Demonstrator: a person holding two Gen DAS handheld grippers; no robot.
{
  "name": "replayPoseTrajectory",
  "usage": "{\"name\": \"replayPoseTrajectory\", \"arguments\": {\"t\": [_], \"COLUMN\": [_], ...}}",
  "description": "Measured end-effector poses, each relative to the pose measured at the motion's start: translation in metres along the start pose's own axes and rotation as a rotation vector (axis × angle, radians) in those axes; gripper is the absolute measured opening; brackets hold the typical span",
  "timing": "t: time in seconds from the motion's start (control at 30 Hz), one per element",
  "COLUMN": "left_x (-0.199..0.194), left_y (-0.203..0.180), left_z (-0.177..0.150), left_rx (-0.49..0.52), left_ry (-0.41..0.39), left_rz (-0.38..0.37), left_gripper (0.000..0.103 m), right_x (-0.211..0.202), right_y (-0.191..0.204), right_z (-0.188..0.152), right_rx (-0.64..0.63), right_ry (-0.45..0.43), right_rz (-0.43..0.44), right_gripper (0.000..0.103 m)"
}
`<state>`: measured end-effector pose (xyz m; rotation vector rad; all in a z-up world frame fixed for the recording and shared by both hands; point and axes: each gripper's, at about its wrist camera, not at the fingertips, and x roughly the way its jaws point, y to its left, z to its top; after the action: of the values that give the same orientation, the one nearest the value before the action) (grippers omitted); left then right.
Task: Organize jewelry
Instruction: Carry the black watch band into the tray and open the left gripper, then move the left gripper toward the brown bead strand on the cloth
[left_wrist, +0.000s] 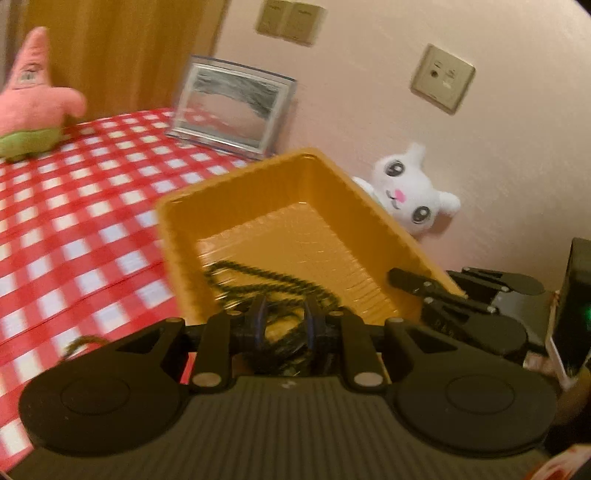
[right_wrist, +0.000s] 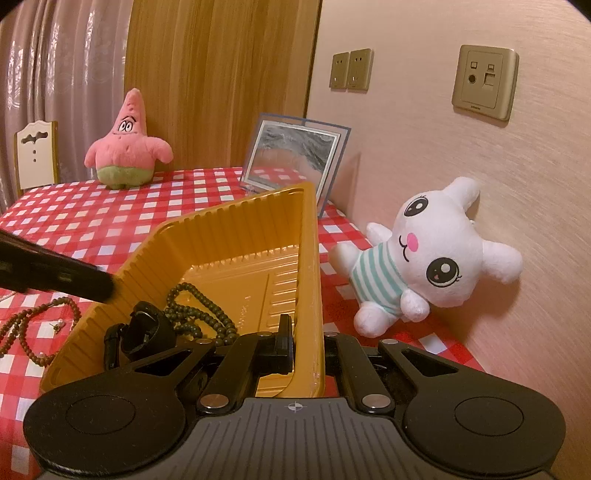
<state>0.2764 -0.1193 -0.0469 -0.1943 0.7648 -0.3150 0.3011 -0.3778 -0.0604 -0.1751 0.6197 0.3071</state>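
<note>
The left wrist camera sits low and close behind the yellow tray (left_wrist: 295, 206), looking along its length toward the pink wall, tilted and blurred. The right wrist camera rides just above the tabletop (right_wrist: 110, 210) at the tray's (right_wrist: 229, 236) near right edge, facing the same corner. Both views share the tray, the pink star plush (left_wrist: 33, 92) (right_wrist: 127, 147), the picture frame (left_wrist: 232, 107) (right_wrist: 295, 155) and the white bunny plush (left_wrist: 410, 188) (right_wrist: 432, 254).
</note>
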Motion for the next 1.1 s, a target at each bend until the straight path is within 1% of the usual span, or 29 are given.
{"name": "replayPoseTrajectory", "arguments": {"t": [0.1, 0.23, 0.3, 0.43, 0.57, 0.63, 0.73, 1.0, 1.1], "left_x": [-0.022, -0.047, -0.056, -0.067, -0.069, -0.069, -0.064, -0.036, -0.023], "left_y": [0.018, 0.041, 0.052, 0.067, 0.071, 0.069, 0.069, 0.065, 0.065], "left_z": [-0.012, -0.032, -0.042, -0.059, -0.069, -0.073, -0.075, -0.075, -0.074], "left_rx": [-0.019, -0.041, -0.061, -0.095, -0.104, -0.091, -0.082, -0.040, -0.015], "left_ry": [0.001, 0.024, 0.038, 0.062, 0.074, 0.075, 0.084, 0.101, 0.107], "left_rz": [0.070, 0.168, 0.208, 0.263, 0.287, 0.294, 0.288, 0.272, 0.286], "left_gripper": [0.017, 0.017, 0.017, 0.017, 0.017, 0.017, 0.017, 0.017, 0.017], "right_x": [0.000, 0.001, 0.001, 0.001, 0.001, 0.001, 0.001, 0.000, 0.000], "right_y": [0.000, 0.000, 0.000, 0.000, 0.000, 0.000, 0.000, 0.000, 0.000], "right_z": [0.000, 0.000, 0.000, 0.000, 0.000, 0.000, 0.000, 0.000, 0.000], "right_rx": [0.001, 0.000, 0.001, 0.000, -0.002, 0.000, -0.002, -0.002, -0.001], "right_ry": [0.000, 0.001, 0.001, 0.001, 0.001, 0.001, 0.000, 0.001, 0.001], "right_rz": [0.000, 0.000, 0.000, -0.001, -0.001, 0.000, -0.001, -0.002, -0.002], "right_gripper": [0.004, 0.004, 0.004, 0.004, 0.004, 0.004, 0.004, 0.004, 0.004]}}
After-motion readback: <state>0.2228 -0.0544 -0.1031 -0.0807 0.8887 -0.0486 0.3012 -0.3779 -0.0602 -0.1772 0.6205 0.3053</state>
